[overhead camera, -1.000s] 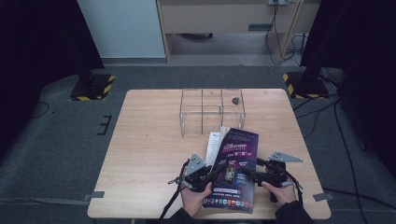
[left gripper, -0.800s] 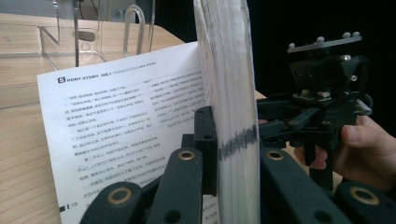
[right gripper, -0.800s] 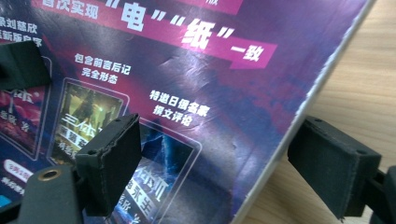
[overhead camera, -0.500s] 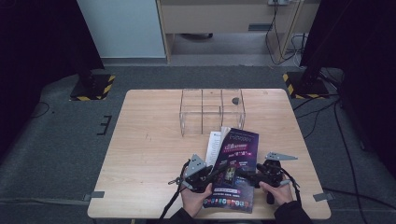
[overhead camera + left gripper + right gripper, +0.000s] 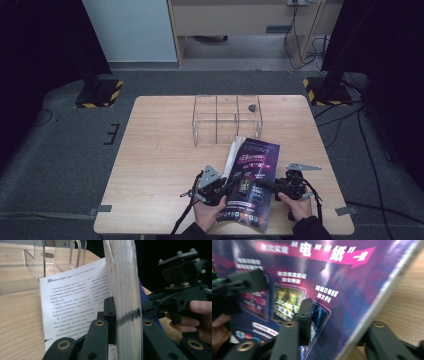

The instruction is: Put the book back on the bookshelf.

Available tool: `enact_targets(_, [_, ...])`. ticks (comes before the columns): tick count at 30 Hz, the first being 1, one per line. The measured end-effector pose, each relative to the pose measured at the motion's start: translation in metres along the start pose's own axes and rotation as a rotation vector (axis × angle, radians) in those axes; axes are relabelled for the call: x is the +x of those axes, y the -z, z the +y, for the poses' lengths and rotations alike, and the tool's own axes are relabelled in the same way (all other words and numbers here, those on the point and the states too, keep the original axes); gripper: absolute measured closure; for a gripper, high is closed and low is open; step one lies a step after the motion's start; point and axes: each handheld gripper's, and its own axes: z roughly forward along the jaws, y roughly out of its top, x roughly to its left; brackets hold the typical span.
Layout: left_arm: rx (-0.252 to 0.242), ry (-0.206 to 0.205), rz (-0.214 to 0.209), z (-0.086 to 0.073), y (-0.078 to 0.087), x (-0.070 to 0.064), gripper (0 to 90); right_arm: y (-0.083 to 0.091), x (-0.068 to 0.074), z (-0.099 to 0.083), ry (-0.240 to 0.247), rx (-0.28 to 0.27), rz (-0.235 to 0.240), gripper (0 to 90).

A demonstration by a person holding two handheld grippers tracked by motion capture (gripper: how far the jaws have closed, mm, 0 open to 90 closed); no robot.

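At the near edge of the table (image 5: 150,165) the person's two hands held the grippers on a magazine (image 5: 257,175) with a purple cover. The left gripper (image 5: 227,186) was at the left side of the magazine, and in the left gripper view its jaws stood on both sides of a thick block of pages (image 5: 125,290), closed on it, so that the block stood up on edge. Beside this block one white page (image 5: 75,300) with printed text lay open and leaned to the left. The right gripper (image 5: 265,186) came from the right side; in the right gripper view one jaw lay on the purple cover (image 5: 332,277) and the other jaw was under the edge of the magazine, so it seemed clamped on the cover side, though the picture was blurred. The magazine was on the near right part of the table, its far end pointing toward a clear box (image 5: 227,120) with compartments, which stood just behind it at the middle of the table. A small dark thing (image 5: 252,107) lay in the far right compartment; what it was could not be told. As a judgement, the work was the opening or the turning of pages of the magazine, and it was only partly done: the magazine was gripped and half lifted open, but the pages were not yet laid flat. What was left seemed to be to spread the two sides apart and to put them down.
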Motion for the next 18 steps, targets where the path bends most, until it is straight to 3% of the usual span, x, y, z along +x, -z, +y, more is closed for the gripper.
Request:
enact_targets(2, [0.008,0.001,0.010,0.000,0.000,0.002,82.6,0.004,0.004,0.002,-0.008,-0.014,0.014,71.9])
enact_targets(10, [0.037,-0.013,0.033,0.002,0.002,0.008,80.9,0.007,0.015,0.005,0.032,-0.023,-0.006,75.4])
enact_targets(18, [0.059,-0.019,0.039,0.005,0.006,0.013,74.0,0.011,0.026,0.011,0.057,-0.055,0.005,81.4])
